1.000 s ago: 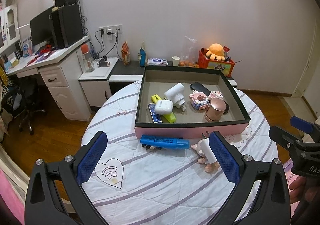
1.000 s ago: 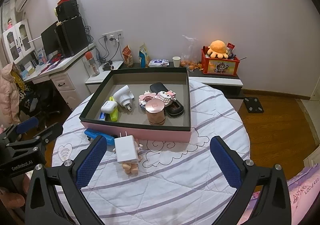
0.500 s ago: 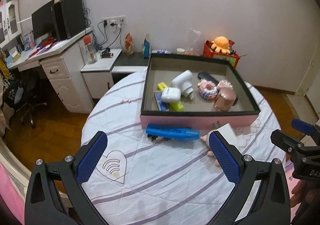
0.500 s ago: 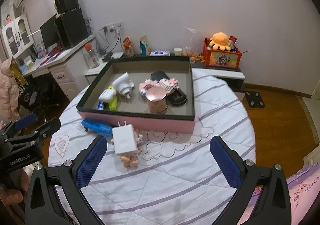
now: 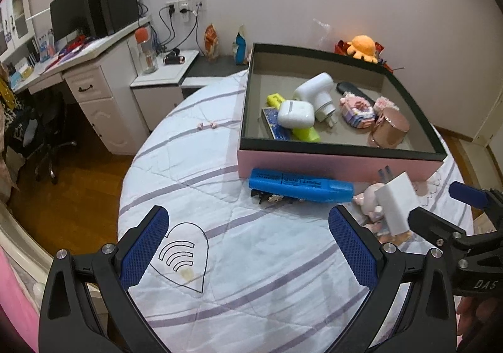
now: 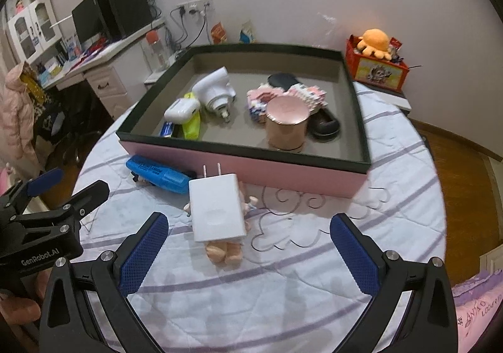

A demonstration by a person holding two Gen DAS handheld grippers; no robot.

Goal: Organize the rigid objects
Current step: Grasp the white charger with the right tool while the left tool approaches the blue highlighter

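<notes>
The charger (image 6: 217, 210) lies atop a toy (image 6: 223, 250) before the box (image 6: 283, 169); your right gripper (image 6: 248, 254) and left gripper (image 5: 248, 254) are both spread wide. It looks light, stiff and slick, so pinch its flat sides

round quilted table (image 6: 314, 290) carries pink box (image 6: 283, 173), blue marker (image 6: 157, 175), pink figurine (image 6: 224, 250).

Pink box (image 6: 283, 170) with black rim; blue marker (image 5: 300, 185); white charger (image 6: 217, 211); white cloth (image 5: 251, 274) with purple stripes under the blue-padded fingers (image 5: 352, 247).
</notes>
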